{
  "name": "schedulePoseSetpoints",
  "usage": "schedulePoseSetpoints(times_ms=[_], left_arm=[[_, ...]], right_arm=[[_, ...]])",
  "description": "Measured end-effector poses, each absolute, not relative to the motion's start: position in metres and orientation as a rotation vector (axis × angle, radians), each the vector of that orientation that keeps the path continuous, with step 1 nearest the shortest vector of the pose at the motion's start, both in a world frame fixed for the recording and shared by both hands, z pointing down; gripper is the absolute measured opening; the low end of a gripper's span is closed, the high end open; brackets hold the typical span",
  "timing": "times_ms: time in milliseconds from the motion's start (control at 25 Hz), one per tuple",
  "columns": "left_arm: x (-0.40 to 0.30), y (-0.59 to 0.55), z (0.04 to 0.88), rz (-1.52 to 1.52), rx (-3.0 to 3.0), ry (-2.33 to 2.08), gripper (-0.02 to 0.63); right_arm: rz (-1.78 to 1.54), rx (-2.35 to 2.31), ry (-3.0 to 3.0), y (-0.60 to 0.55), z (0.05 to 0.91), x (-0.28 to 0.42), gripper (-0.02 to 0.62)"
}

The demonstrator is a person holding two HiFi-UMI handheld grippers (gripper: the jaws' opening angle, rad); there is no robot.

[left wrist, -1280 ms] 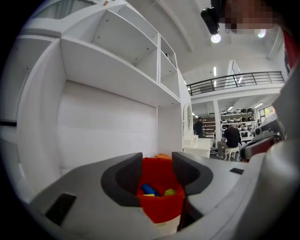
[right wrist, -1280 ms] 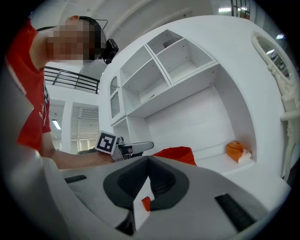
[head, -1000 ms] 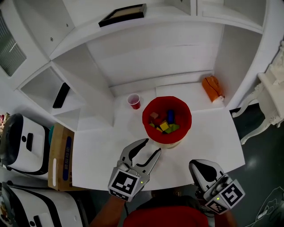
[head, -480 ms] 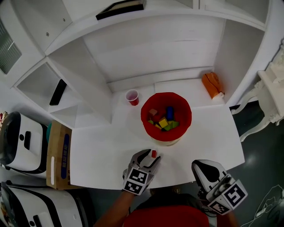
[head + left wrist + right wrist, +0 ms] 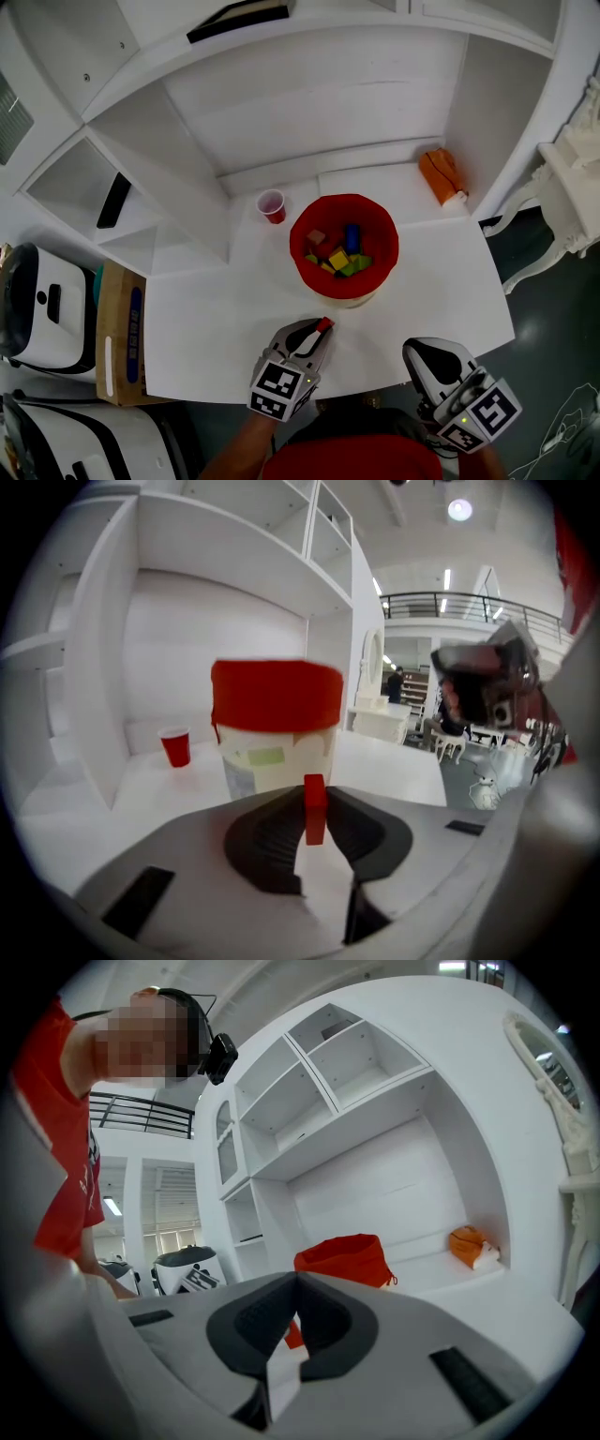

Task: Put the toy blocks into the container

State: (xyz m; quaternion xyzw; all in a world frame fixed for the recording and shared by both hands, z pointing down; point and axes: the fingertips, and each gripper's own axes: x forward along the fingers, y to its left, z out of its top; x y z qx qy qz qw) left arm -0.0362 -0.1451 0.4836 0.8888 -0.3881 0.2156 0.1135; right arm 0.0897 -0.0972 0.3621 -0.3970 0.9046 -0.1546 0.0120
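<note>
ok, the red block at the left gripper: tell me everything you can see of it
The red block is small, oblong, plain solid red, matte, perhaps painted wood. It stands upright, pinched at its sides between the tips of the left gripper, whose jaws have just been closing onto it. It is near the front edge of the table, short of the red-lined container, not touching it. Its underside is hidden.

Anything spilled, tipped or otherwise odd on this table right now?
Nothing stands out. The container stands upright with blocks inside, the cup stands upright beside it, and nothing has spilled. An orange item lies in the back right corner, away from the work. The left gripper, its jaws just closing, grips a red block.
</note>
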Motion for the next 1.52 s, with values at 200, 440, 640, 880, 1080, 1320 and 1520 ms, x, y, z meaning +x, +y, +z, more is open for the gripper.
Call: schedulePoseSetpoints(times_ms=[200,440,640,880,1080,1320,1520], left_arm=[[-0.029,-0.152,0.356,0.283,2.781,-1.202,0.097],[-0.022,-0.211,0.297,0.201,2.860,-1.283,0.097],[-0.015,-0.243,0.315,0.281,2.824,-1.305,0.098],[-0.012,-0.216,0.303,0.120,2.860,-1.248,0.119],[-0.009,-0.162,0.291,0.002,2.933,-1.199,0.020],[0.002,-0.102,0.313,0.104,2.953,-1.077,0.020],[-0.006,-0.089,0.321,0.106,2.900,-1.087,0.020]], right_arm=[[-0.473,-1.216,2.809,-0.101,0.359,0.086,0.011],[-0.442,-1.199,2.795,-0.099,0.351,0.082,0.011],[-0.431,-1.227,2.772,-0.096,0.346,0.092,0.011],[-0.413,-1.227,2.754,-0.098,0.337,0.093,0.011],[-0.357,-1.176,2.755,-0.102,0.320,0.076,0.011],[-0.222,-1.159,2.803,-0.100,0.304,0.052,0.009],[-0.150,-1.118,2.845,-0.094,0.300,0.034,0.008]])
